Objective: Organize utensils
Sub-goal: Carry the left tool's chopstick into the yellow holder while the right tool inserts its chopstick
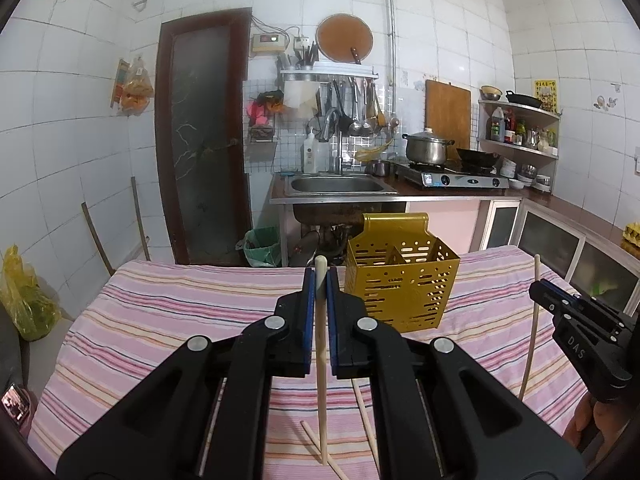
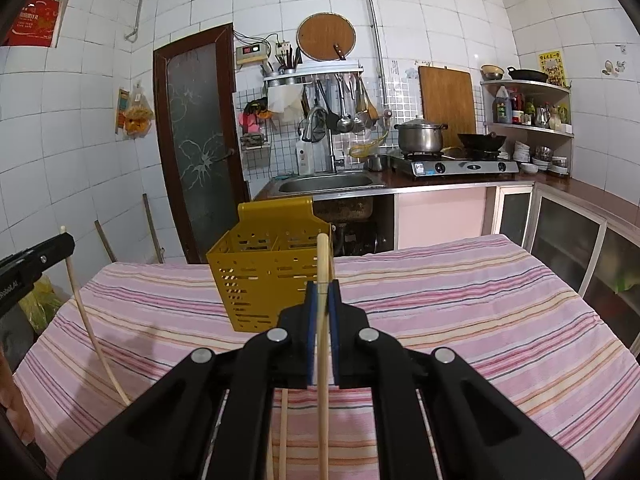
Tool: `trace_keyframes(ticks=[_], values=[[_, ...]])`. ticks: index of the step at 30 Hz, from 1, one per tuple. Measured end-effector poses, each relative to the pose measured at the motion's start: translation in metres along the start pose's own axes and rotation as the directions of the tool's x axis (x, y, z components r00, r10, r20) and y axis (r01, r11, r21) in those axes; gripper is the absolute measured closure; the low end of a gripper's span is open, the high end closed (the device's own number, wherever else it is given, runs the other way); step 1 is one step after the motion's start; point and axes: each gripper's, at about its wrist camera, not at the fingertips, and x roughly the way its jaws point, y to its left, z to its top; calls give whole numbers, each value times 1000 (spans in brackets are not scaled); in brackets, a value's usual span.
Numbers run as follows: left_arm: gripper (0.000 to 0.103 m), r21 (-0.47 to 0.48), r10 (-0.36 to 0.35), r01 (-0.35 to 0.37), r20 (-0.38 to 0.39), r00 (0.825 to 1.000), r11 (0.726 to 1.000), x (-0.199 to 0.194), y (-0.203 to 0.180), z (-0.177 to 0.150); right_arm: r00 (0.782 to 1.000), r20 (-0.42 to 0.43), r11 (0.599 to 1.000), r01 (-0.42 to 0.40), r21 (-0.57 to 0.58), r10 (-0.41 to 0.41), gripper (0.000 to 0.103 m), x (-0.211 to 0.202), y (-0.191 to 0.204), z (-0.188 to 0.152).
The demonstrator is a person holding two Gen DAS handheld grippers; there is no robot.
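My left gripper [image 1: 320,278] is shut on a pale wooden chopstick [image 1: 321,360] that stands nearly upright, its top poking just above the pads. A yellow perforated utensil holder [image 1: 400,284] stands on the striped cloth just beyond and to the right. My right gripper [image 2: 322,286] is shut on a second upright chopstick [image 2: 323,380], with the holder [image 2: 260,276] ahead and to its left. Each gripper shows in the other's view: the right gripper [image 1: 538,288] with its chopstick [image 1: 531,340], the left gripper [image 2: 66,244] with its chopstick [image 2: 86,320]. Loose chopsticks [image 1: 366,412] lie on the cloth below.
The table [image 1: 160,320] wears a pink striped cloth. Behind it are a sink [image 1: 336,186], a stove with a pot [image 1: 426,148], and low cabinets [image 2: 568,240] along the right. A yellow bag [image 1: 24,300] sits at the left, and a dark door [image 1: 200,140] stands beyond it.
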Motion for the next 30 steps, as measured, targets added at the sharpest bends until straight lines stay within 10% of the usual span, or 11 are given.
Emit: trace_keyframes(ticks=[16,30], values=[[99,-21,-20,21,42,999,1000,0,-4,28,995,101,1000,-24,15,22,97,-8,-3,36],[99,-59,-51,64,204,978,996,41,-32,143,954,297,998,-51,45,35,97,32,5,145]])
